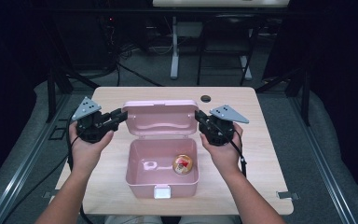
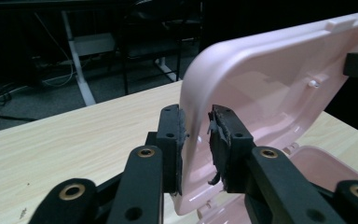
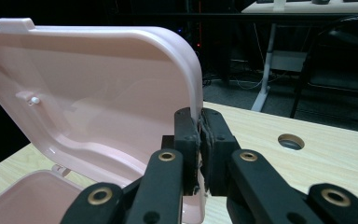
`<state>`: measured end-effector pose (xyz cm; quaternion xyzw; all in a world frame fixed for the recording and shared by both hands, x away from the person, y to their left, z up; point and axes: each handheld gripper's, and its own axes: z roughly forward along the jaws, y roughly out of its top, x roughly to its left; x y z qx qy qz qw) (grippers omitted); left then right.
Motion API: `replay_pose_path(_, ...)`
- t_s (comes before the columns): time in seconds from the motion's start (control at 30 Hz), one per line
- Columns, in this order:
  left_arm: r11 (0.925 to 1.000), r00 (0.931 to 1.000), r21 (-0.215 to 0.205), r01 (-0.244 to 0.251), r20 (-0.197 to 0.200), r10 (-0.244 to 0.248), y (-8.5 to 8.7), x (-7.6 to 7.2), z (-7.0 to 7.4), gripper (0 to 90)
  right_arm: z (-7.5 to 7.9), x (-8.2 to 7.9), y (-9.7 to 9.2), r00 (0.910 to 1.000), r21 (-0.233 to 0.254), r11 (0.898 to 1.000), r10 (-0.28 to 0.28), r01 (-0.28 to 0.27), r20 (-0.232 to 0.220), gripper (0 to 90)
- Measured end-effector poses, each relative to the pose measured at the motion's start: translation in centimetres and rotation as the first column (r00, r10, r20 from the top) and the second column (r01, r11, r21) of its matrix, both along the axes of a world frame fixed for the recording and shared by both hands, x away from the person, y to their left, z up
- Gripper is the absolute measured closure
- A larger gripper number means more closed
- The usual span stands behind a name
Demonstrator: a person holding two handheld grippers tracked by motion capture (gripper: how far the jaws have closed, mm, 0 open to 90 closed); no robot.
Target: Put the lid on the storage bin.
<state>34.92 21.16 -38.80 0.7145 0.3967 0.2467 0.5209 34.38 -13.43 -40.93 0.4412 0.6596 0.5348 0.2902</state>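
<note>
- While both hands are working at the wooden table, the pink box is sitting between the two grippers, its lid standing raised on the far side.
- Left gripper: jaws are straddling the lid's near side edge; in the left gripper view a gap is showing between the pads and the plastic, so the jaws are standing partly apart with the lid's edge between them, not pinched.
- Right gripper: jaws are clamping the opposite side edge of the lid; in the right gripper view both pads are pressing flat against the thin pink wall, nearly closed.
- Lid, seen along the right jaws: its hollow inner face is tilting toward the person, a small tab sitting on its top edge.
- Box body: lying open just below and between both grippers, latch tab facing the person.
- Round gold and red object: resting inside the box, nearer the right gripper's side.
- Cable hole: sitting in the tabletop just beyond the lid, nearer the right gripper.
</note>
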Motion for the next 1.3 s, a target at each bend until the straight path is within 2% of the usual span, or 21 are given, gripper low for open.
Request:
replay_pose_path(0.2,0.9998,0.9998,0.018,-0.008,0.018,0.008,-0.6,0.3,0.5,74.2,0.0,-0.1,0.0,1.0000,0.006,1.000,0.004,-0.004,0.001,85.1)
replay_pose_path(0.27,0.9993,0.9996,0.034,-0.018,0.023,0.017,-0.7,0.2,0.6,78.4,-0.1,-0.2,-0.1,0.9999,0.015,1.000,0.012,-0.012,-0.002,83.9)
replay_pose_path(0.33,0.9992,0.9995,0.037,-0.017,0.028,0.016,-0.7,0.1,0.6,78.4,-0.2,-0.1,-0.3,0.9995,0.040,0.999,0.029,-0.029,-0.011,78.8)
replay_pose_path(0.43,0.9993,0.9995,0.035,-0.014,0.029,0.013,-0.7,-0.1,0.6,78.5,-0.2,0.2,-0.4,0.9988,0.050,0.998,0.040,-0.039,-0.026,78.4)
replay_pose_path(0.63,0.9998,0.9995,0.017,-0.010,0.029,0.009,-0.5,-0.5,0.4,78.2,0.7,-0.1,-0.1,0.9989,0.057,0.997,0.046,-0.046,0.010,71.7)
replay_pose_path(0.83,1.0000,0.9997,0.001,0.004,0.025,-0.004,-0.3,-1.0,0.3,76.4,0.9,-0.5,0.2,0.9975,0.026,0.998,0.058,-0.059,0.040,64.5)
replay_pose_path(0.97,0.9999,0.9993,-0.007,0.010,0.036,-0.010,-0.3,-1.4,0.3,74.2,1.0,-1.1,0.4,0.9960,0.008,0.998,0.063,-0.064,0.063,61.3)
replay_pose_path(1.07,0.9998,0.9991,-0.007,0.016,0.039,-0.016,-0.2,-1.8,0.2,73.3,1.1,-1.5,0.3,0.9948,0.006,0.997,0.071,-0.072,0.073,61.0)
replay_pose_path(1.17,0.9994,0.9988,-0.024,0.026,0.042,-0.025,-0.2,-2.0,0.1,71.5,1.2,-1.9,0.2,0.9934,0.015,0.996,0.081,-0.083,0.082,61.3)
replay_pose_path(1.3,0.9992,0.9981,-0.013,0.037,0.050,-0.037,-0.2,-2.4,0.0,70.3,1.2,-2.3,-0.1,0.9928,0.023,0.996,0.084,-0.086,0.085,66.9)
